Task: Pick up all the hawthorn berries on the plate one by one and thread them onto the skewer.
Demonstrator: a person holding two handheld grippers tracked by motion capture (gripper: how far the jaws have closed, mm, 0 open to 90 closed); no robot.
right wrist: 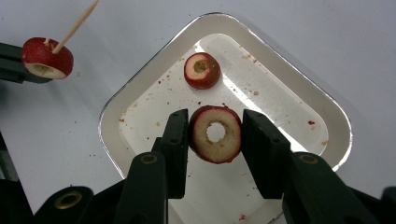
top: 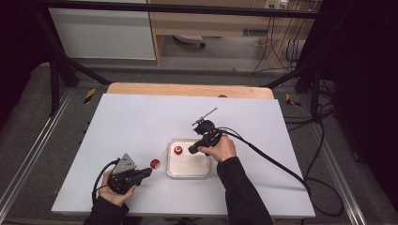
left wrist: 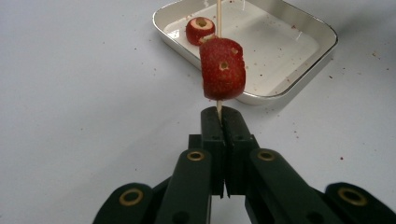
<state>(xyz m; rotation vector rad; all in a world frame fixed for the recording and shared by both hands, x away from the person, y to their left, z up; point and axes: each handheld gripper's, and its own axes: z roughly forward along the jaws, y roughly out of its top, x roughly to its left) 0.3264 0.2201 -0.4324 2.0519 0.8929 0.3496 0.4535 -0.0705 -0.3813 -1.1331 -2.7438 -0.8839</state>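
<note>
A thin wooden skewer point(left wrist: 218, 14) is pinched at its lower end by my left gripper point(left wrist: 219, 112), which is shut on it. One red cored fruit piece point(left wrist: 222, 70) is threaded on the skewer just above the jaws, left of the tray point(top: 188, 168) in the high view. My right gripper point(right wrist: 215, 125) is shut on a second red fruit ring point(right wrist: 215, 135), its hollow core facing the camera, held over the white metal tray point(right wrist: 280, 88). A third red fruit piece point(right wrist: 201, 70) lies in the tray. The skewered piece point(right wrist: 46, 58) hangs off the tray's left side.
The white table top point(top: 141, 122) carries red crumbs around the tray. A wooden board point(top: 187, 89) edges the far side. Black frame bars point(top: 61, 70) stand at the corners, and a thick black cable point(top: 277, 164) trails from the right gripper across the table.
</note>
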